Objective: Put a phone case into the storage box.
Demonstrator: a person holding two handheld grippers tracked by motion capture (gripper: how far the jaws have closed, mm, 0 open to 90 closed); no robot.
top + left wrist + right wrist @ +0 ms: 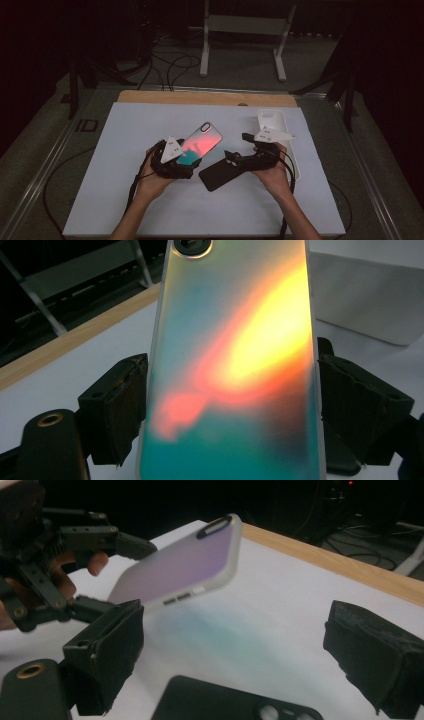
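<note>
Left claw pinching iridescent phone by long edges, lifted off table. Right claw spread, hovering over black case beside phone. We judge: phone secured; casing it remains. White case beyond.

Iridescent phone case, raised, tilted above table

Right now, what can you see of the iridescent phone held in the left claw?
The iridescent phone is a slim slab with a glossy back shimmering teal, pink and orange, a pale frosted rim and a camera cutout at its far end. It is lifted off the white table, tilted up, its near end clamped across its width by the left claw.
</note>
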